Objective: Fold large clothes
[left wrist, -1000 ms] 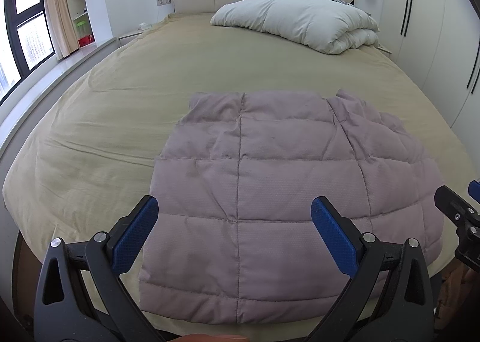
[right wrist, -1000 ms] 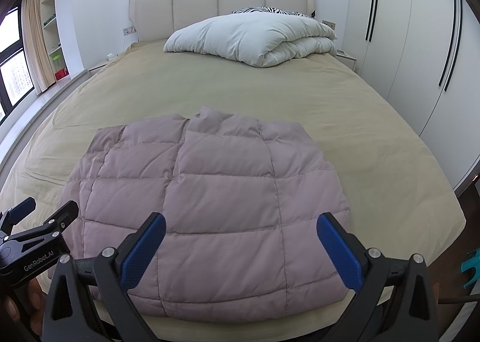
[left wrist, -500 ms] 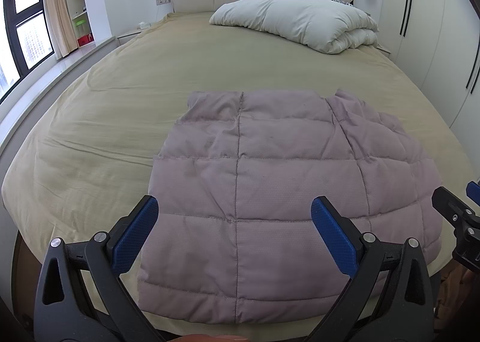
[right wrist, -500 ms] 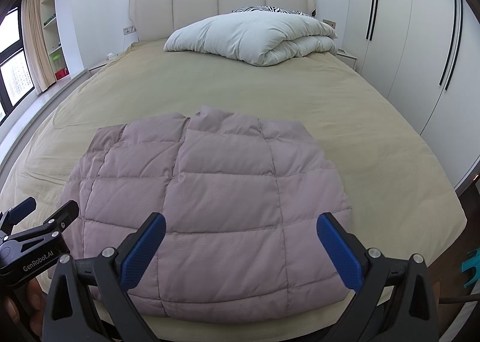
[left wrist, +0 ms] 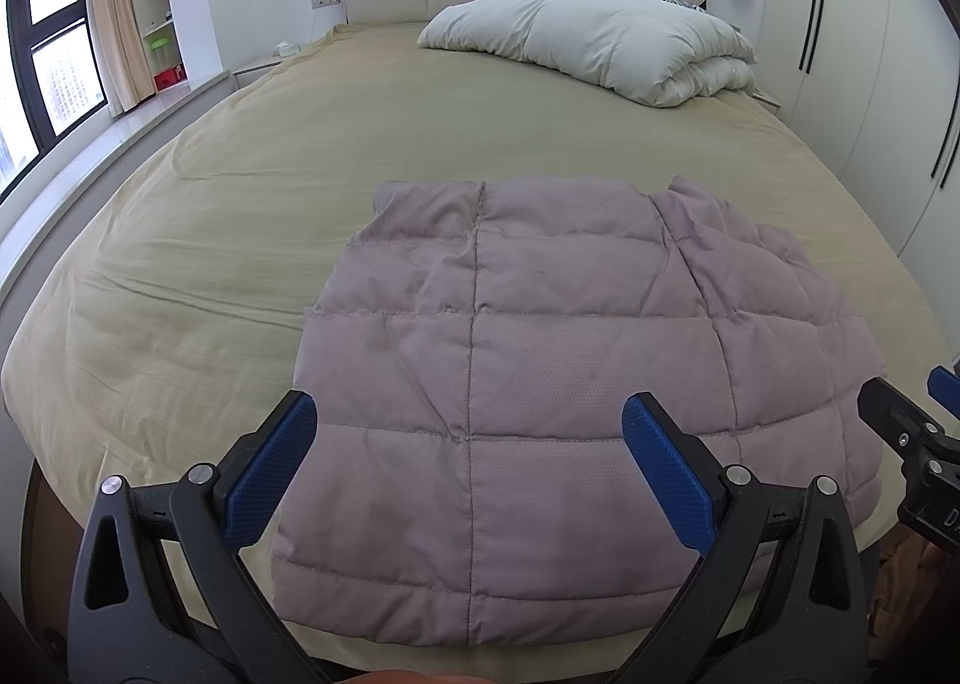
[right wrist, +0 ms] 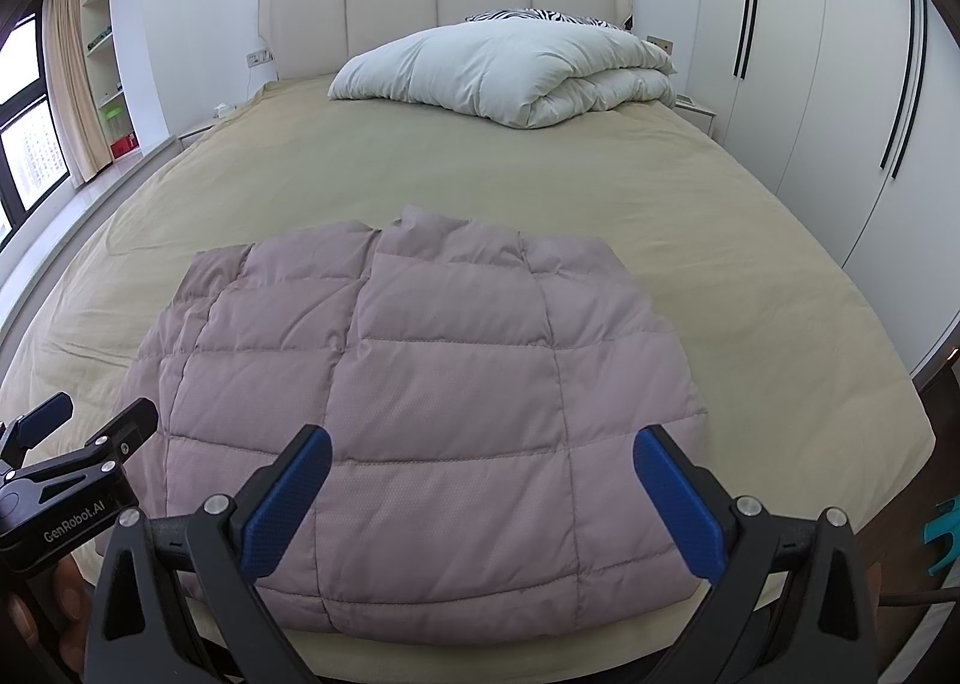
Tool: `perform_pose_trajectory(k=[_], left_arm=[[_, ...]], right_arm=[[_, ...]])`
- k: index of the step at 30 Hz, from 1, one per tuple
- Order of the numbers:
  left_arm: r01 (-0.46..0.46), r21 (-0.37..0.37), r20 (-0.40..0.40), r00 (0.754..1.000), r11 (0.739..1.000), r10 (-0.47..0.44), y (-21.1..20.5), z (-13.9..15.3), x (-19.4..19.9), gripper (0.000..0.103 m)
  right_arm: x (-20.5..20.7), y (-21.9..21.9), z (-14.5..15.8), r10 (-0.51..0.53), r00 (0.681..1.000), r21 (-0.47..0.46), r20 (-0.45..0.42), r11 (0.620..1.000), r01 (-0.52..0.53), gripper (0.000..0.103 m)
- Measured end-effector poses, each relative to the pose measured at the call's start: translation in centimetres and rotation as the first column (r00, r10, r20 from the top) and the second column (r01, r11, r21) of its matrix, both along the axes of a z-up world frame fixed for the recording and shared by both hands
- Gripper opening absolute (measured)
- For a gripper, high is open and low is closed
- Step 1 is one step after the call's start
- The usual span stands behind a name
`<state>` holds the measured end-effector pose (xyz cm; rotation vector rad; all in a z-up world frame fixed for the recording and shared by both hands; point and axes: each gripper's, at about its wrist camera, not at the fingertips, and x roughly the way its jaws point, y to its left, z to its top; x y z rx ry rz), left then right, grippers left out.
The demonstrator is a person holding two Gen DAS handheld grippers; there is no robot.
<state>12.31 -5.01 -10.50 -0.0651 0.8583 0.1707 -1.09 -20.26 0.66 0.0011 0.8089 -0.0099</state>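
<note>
Where the bed's near edge meets the lower frame, the left gripper [left wrist: 465, 456] is seen with its blue-padded fingers [left wrist: 273, 471] spread wide, nothing held between them. The right gripper [right wrist: 483, 489] is likewise held wide open and empty, its blue pads [right wrist: 675, 507] apart above the near hem of the jacket. Each gripper is caught at the edge of the other's view: the right one at the far right of the left view, the left one at the lower left of the right view, where part of a hand [right wrist: 42, 618] is glimpsed beneath it.

A quilted mauve jacket [left wrist: 540, 360] is laid flat on the near part of the bed, close to the foot edge, already folded into a rough rectangle; its right side is rumpled and slightly raised. A tan bedspread [left wrist: 252, 192] is spread beneath it and reaches back to the headboard. A folded white duvet [right wrist: 516, 72] is placed at the head of the bed, towards the right, with a zebra-striped pillow [right wrist: 540, 16] partly hidden behind it. A padded beige headboard [right wrist: 390, 18] is set against the wall. White wardrobe doors [right wrist: 840, 84] are ranged on the right; a window [left wrist: 54, 60], curtain and shelves on the left.
</note>
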Motion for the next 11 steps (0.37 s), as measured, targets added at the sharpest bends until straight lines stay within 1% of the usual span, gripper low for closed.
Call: perform_pose_trajectory(k=[8,11], left_arm=[[0.003,0.019,0.039,0.999,1.0,-0.004,-0.26,0.4,-0.63,0.103],[0.008,0.016,0.037,0.999,1.0,-0.009,-0.18,0.42,-0.56,0.103]], right_arm=[[-0.01,0.1,-0.22,0.0,1.0,0.001,-0.005,1.0,0.0,0.103],[-0.1,0.16,-0.34,-0.001,1.0,0.001,-0.006,1.0,0.001,0.103]])
